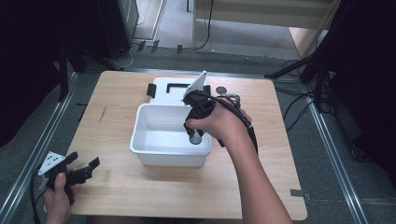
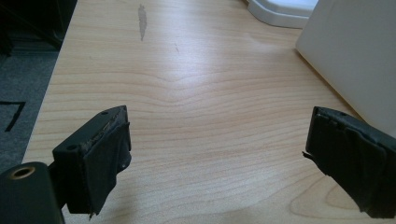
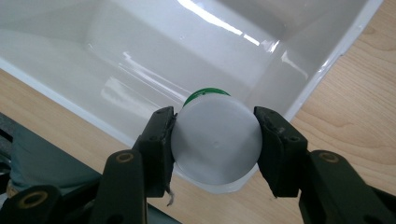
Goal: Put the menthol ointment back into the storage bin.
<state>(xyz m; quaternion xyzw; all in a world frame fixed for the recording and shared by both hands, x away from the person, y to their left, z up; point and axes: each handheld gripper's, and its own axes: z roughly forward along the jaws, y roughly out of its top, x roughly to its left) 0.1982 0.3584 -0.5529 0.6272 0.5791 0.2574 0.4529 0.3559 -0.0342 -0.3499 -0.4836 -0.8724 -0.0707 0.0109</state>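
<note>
White cap hides green-rimmed object (identity unclear) in right tool.

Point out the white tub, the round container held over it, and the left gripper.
white tub [image 1: 169, 155], high view, front wall
round container [image 3: 215, 139], right gripper view, flat white base
left gripper [image 2: 217, 161], left gripper view, midway between fingertips

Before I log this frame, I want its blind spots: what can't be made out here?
- Held container, right gripper view: only its round white end and a green edge show; its body is hidden behind that end.
- White bin floor, high view: the near-right corner is covered by the right gripper and hand.
- Small dark round thing, high view: too small to identify.
</note>
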